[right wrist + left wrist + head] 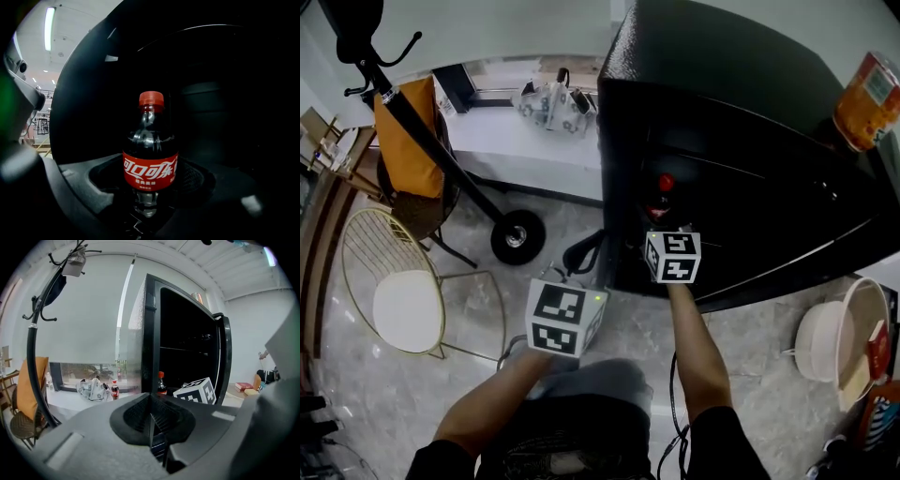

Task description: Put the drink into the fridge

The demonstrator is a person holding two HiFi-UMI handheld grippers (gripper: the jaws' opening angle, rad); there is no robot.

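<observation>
Right gripper (150,183) clamps the bottle (150,157) upright, at the open fridge (750,122) mouth, dark interior behind. Left gripper (151,420) jaws closed, empty, near-left of the fridge.

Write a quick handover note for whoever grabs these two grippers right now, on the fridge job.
Left gripper: shut, empty, held back near the fridge's corner.
Right gripper: shut on the cola bottle, which is upright with its red cap on top.
Fridge: door open. The bottle is at its open front, with the dark interior behind it.
Done: bottle picked up and brought to the fridge.
Left: set it on a shelf, release, withdraw, and probably close the door.
</observation>
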